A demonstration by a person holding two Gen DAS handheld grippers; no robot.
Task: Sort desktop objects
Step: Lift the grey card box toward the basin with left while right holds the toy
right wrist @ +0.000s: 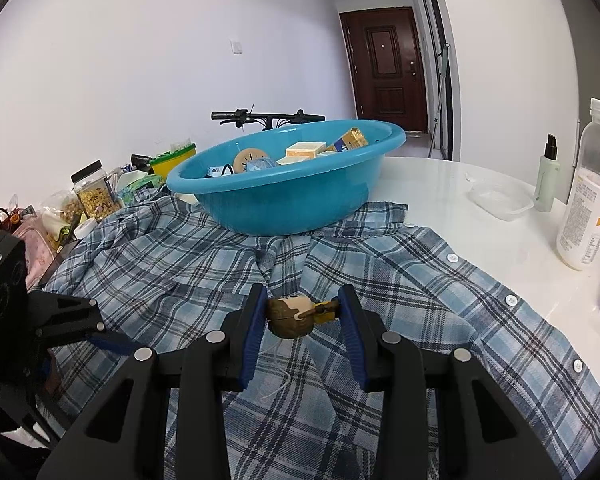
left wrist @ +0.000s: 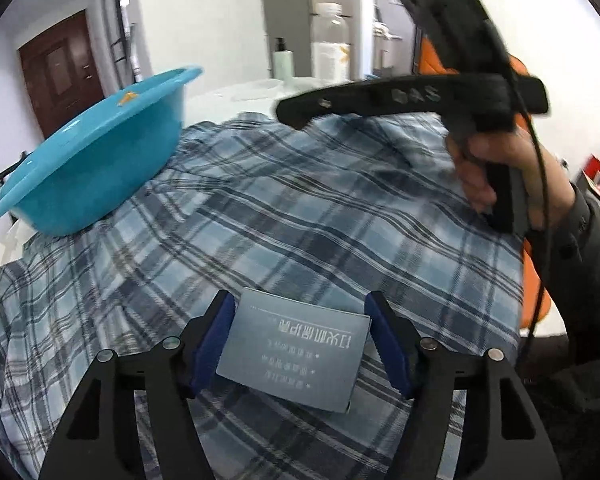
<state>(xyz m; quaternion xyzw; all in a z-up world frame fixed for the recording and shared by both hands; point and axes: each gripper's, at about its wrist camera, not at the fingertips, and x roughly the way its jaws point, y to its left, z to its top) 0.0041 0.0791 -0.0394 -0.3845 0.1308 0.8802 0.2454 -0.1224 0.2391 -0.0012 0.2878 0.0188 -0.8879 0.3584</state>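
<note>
Left gripper [left wrist: 300, 344]: blue pads spread, a flat grey-blue packet [left wrist: 296, 350] with printed text lying between them on the plaid shirt [left wrist: 284, 216]. Left pad looks to be at or just touching the packet's left edge; right pad stands clear of the right edge. Not pinched.

Right gripper [right wrist: 304, 312]: jaws narrow, pinching a small brown-and-tan toy figure [right wrist: 294, 314] with a yellow part on its right side. Both pads press on it, left pad on the round brown body, right pad on the yellow end. A thin string hangs from it down toward the shirt [right wrist: 340, 280]. Whether the figure is lifted off the cloth or resting on it, cannot tell.

In the left wrist view the right gripper [left wrist: 296, 114] shows far right, above the shirt, held by a hand [left wrist: 496, 168] in a dark sleeve; its tip is blurred.

Blue basin [right wrist: 288, 184] sits at the far edge of the shirt, on the white table [right wrist: 440, 176]. It holds several small boxes, a round wooden disc and other bits. Same basin [left wrist: 96, 160] appears far left in the left wrist view.

Far right on the table: a clear bottle [right wrist: 588, 188] with a white label, a pale green pump bottle [right wrist: 547, 178], a clear plastic tray [right wrist: 500, 200]. Far left: a jar of snacks [right wrist: 94, 192] and other clutter. Bike handlebars [right wrist: 268, 117] behind the basin, brown door [right wrist: 384, 68] beyond.
</note>
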